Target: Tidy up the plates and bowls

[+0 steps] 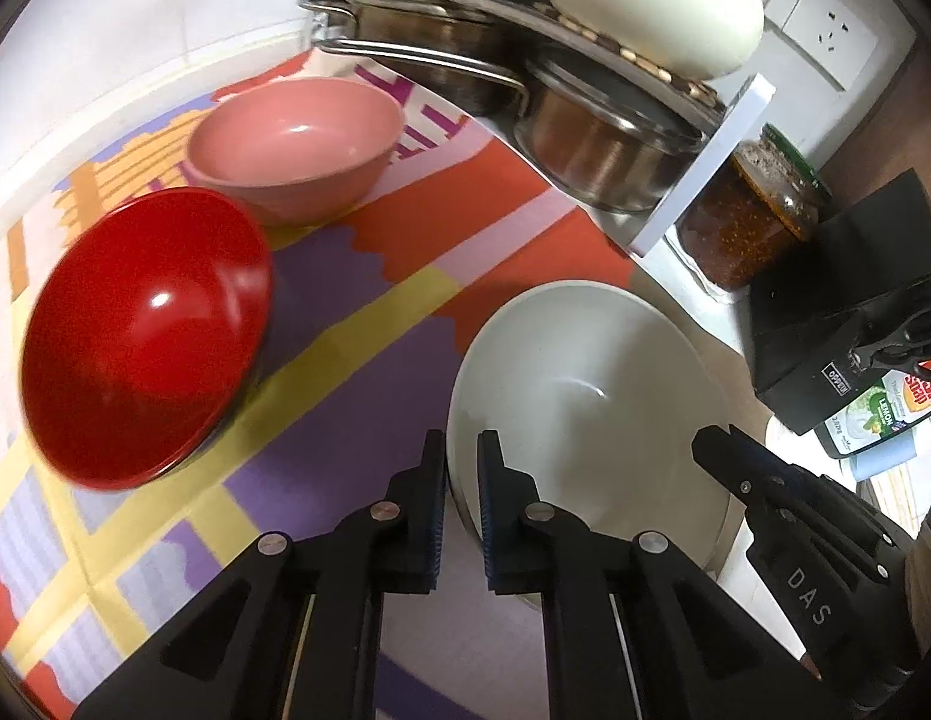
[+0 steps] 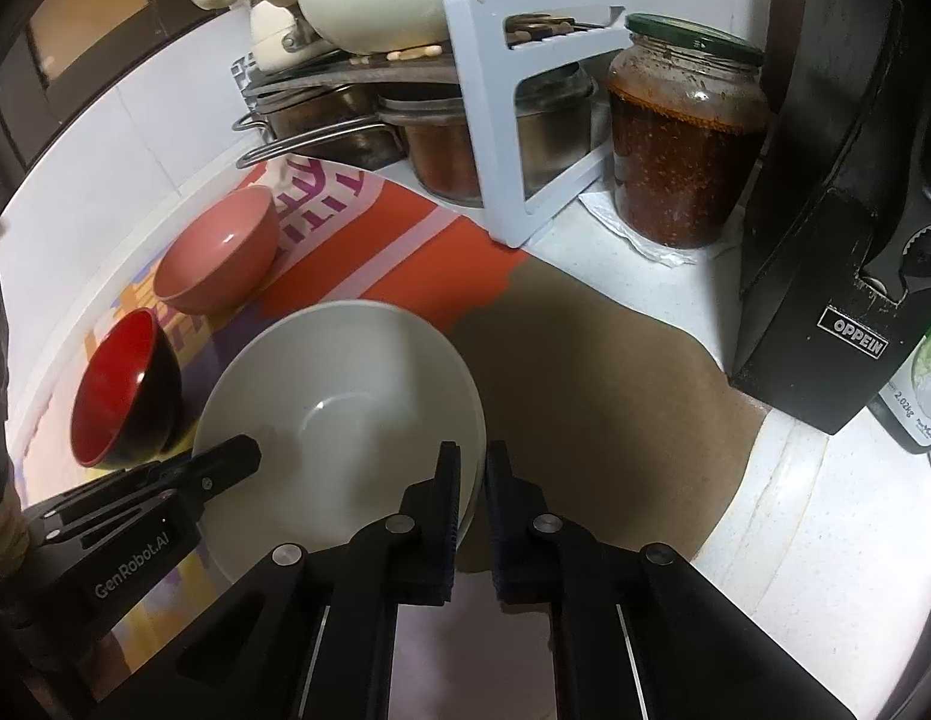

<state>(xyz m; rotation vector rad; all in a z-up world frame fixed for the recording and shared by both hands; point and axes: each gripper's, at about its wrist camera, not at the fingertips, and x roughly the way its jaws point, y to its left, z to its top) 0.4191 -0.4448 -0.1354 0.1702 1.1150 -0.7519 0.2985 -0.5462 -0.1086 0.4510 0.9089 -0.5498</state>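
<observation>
Left claw (image 1: 462, 450): clamped on the near-left rim of the wide white ceramic bowl (image 1: 585, 396).
Right claw (image 2: 472, 462): clamped on that bowl's opposite rim.
White bowl: on the patterned mat (image 1: 357, 348), beside the glossy red bowl (image 1: 141, 336); near edge hidden by fingers.
Pink bowl (image 1: 297, 144): beyond the red one.

Left wrist view: looks steeply down along its own fingers from close above the near-left rim of the white bowl (image 1: 585, 396), facing the patterned mat (image 1: 357, 360) and the wall behind, red bowl (image 1: 141, 336) at left. Right wrist view: same steep, close look from over the white bowl's right rim, jar (image 2: 684, 138) and black block (image 2: 825, 240) at right. Shared: white, red and pink bowl (image 1: 297, 144), pots (image 1: 597, 150), jar; each view catches the other gripper.
</observation>
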